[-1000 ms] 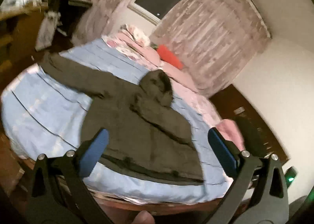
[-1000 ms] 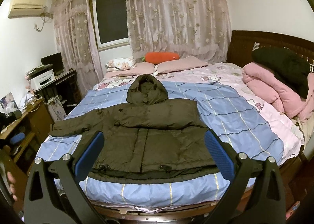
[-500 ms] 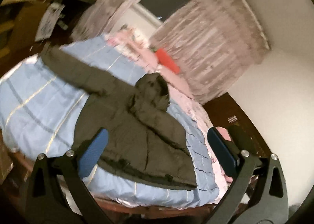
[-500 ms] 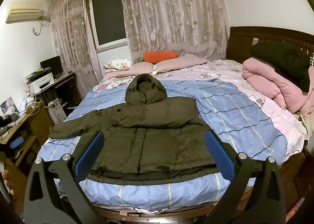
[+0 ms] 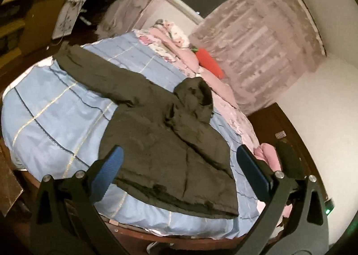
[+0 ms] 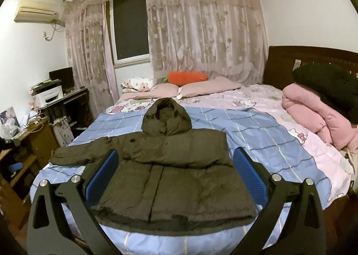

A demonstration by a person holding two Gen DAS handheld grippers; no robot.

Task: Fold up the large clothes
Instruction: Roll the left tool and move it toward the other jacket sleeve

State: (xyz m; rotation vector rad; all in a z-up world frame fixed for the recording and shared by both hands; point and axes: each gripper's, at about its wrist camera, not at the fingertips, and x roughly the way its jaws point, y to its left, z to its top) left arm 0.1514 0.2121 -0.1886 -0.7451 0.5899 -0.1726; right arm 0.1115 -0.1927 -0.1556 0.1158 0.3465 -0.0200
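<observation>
A dark olive hooded puffer jacket lies flat on the blue checked sheet of the bed, hood toward the pillows. Its right sleeve is folded across the chest; its left sleeve stretches out to the left. It also shows in the left wrist view, seen tilted from the left. My right gripper is open and empty, held above the bed's foot in front of the hem. My left gripper is open and empty, above the jacket's lower left side.
Pink pillows and an orange carrot cushion lie at the head. A pink quilt with dark clothing on it sits at the right. A desk with a printer stands left of the bed. A wooden headboard stands at the right.
The left gripper has swung and moved nearer the bed, so the jacket looks larger and more tilted. The right gripper has moved slightly closer. The jacket has not moved.
</observation>
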